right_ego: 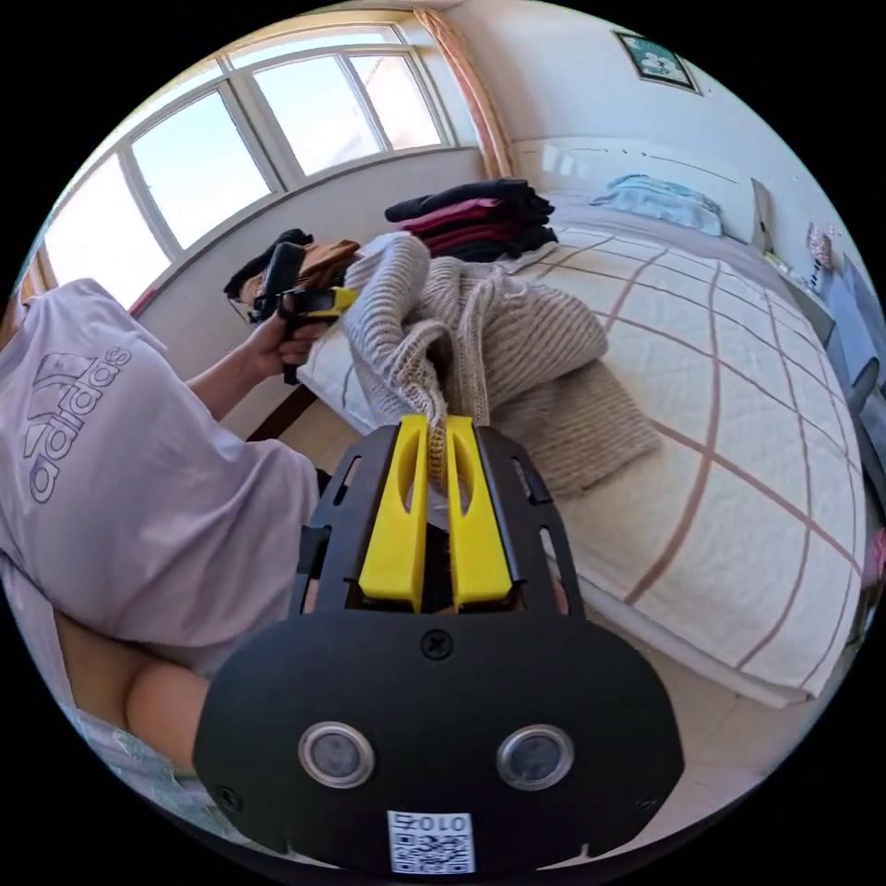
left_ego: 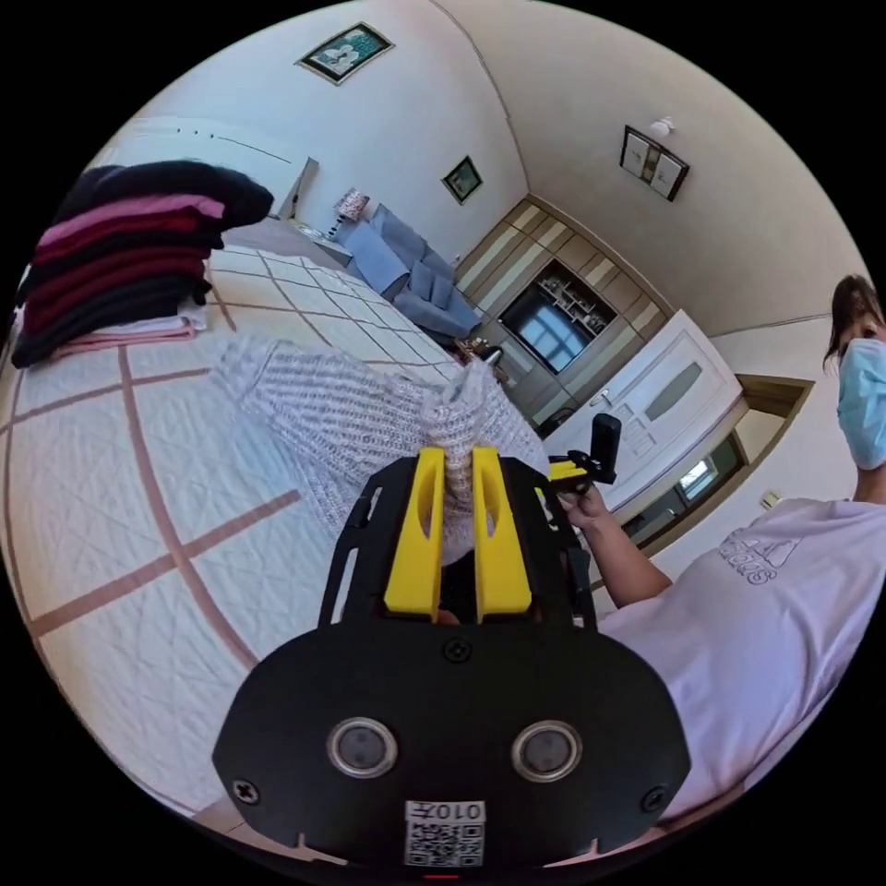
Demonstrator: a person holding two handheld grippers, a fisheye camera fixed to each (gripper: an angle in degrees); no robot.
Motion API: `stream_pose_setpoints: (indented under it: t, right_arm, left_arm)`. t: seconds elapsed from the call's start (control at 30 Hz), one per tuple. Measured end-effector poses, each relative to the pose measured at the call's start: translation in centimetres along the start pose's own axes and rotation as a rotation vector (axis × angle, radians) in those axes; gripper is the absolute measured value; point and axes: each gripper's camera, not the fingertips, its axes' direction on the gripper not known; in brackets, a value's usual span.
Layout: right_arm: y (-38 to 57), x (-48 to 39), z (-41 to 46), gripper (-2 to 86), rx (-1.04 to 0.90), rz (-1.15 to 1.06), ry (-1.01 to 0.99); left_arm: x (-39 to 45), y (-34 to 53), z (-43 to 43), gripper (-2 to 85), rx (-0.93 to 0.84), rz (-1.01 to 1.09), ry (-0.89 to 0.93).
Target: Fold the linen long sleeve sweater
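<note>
Sweater (right_ego: 517, 360) is bunched and lifted partly off the bed (right_ego: 738, 443), lower part still lying on the quilt near the bed's edge. Left gripper (left_ego: 459, 454) has both yellow jaws clamped on a fold of knit. Right gripper (right_ego: 437, 426) likewise pinches a fold. Stack of folded clothes (left_ego: 120, 249) sits further back on the bed. Person (left_ego: 775, 618) stands beside it.
</note>
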Motion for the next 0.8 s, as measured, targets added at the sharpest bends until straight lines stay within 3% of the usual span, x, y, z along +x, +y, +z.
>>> stream_pose_setpoints:
  t: [0.2,0.33,0.43,0.57,0.8]
  right_arm:
    - [1.2,3.4,-2.1,6.7,-0.066,0.336,0.177]
    - [-1.2,-2.9,-4.6,11.8,0.093,0.237,0.352]
    - [-4.5,-8.2,-5.8,13.0,0.232,0.039,0.265]
    - [-10.2,-11.4,0.1,13.0,-0.002,-0.106,0.217]
    - [-13.1,-12.2,8.9,11.5,-0.237,-0.084,0.081]
  left_arm:
    - [2.6,1.2,7.5,7.6,-0.123,0.093,0.103]
    - [7.2,1.8,9.1,7.4,-0.063,0.357,-0.197]
    - [7.5,1.8,10.2,7.2,-0.07,0.425,-0.226]
    - [6.7,2.5,10.7,6.8,-0.052,0.442,-0.187]
    - [6.3,5.6,10.0,6.0,-0.039,0.547,-0.246]
